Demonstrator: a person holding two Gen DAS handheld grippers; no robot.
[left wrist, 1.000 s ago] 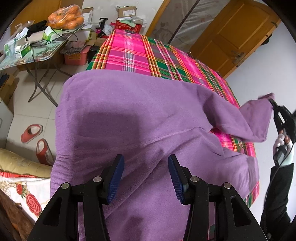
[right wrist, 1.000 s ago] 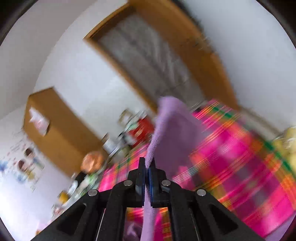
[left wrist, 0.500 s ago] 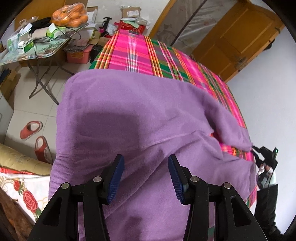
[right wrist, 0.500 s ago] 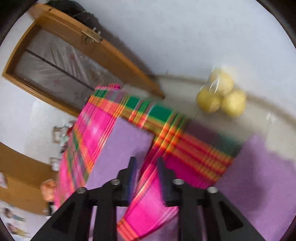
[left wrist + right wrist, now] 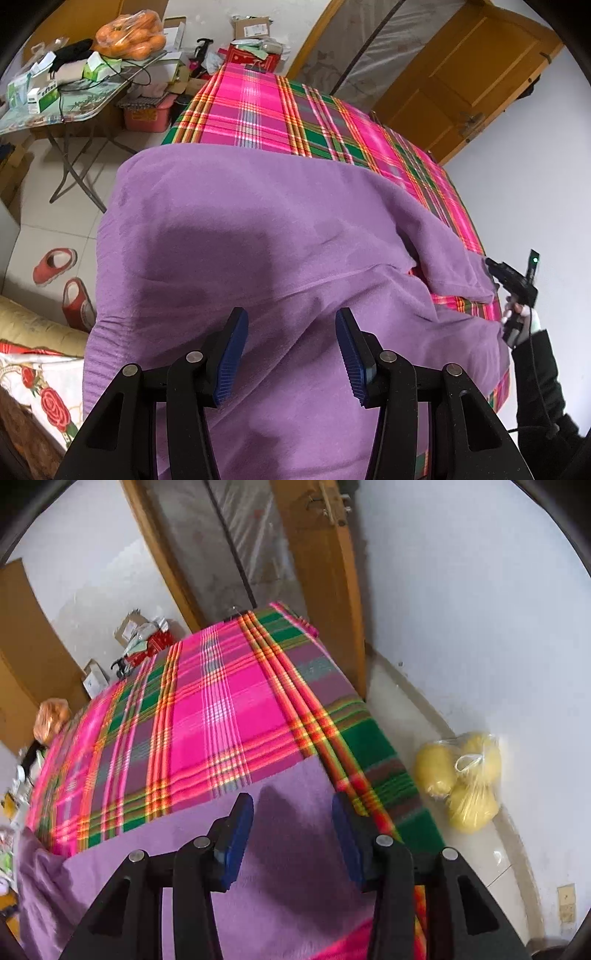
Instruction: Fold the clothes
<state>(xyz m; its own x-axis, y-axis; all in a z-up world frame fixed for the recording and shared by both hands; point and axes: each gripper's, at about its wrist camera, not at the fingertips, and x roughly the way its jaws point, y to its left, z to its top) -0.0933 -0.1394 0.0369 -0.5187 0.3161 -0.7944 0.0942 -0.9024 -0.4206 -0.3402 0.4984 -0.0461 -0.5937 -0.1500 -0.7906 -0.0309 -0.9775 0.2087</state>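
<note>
Left wrist view: purple fleece garment (image 5: 258, 240) spread over plaid bedspread (image 5: 266, 110); left gripper (image 5: 290, 354) above it, jaws apart, empty. Best to smooth the sleeve before folding.

Right wrist view: right gripper (image 5: 291, 834) over garment's edge, jaws opening, nothing pinched. No legible writing.

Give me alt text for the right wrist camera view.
The right tool, its jaws opening with nothing gripped, hovers over a purple garment spread on a pink plaid bedcover. A bag of yellow fruit sits on the floor.
</note>
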